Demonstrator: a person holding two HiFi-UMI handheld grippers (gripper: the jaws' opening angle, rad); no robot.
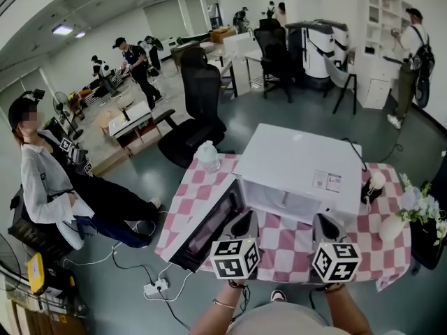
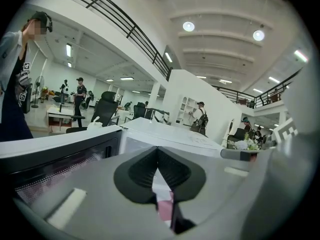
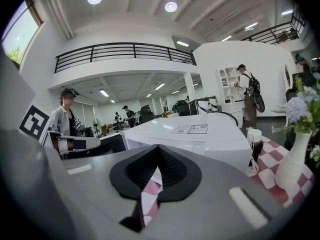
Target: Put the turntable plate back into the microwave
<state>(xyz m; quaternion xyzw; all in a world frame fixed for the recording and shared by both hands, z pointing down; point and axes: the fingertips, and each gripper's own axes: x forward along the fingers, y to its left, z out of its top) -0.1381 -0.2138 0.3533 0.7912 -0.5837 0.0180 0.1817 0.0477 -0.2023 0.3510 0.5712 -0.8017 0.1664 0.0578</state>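
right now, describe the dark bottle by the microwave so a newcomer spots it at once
Start at the pink-and-white checked table, which bears a white microwave. Close by the microwave's right side stands a small bottle. Its dark body and white cap set it apart from the all-white flower vase nearer the table's right edge.

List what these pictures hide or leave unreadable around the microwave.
1. Inside of the microwave: the head view looks from above, so its own top hides the inside. No turntable plate shows in any view.
2. Tablecloth in front: in both gripper views, the bodies of the shut left gripper and right gripper cover all but a sliver.
3. Label on top: too small to read.
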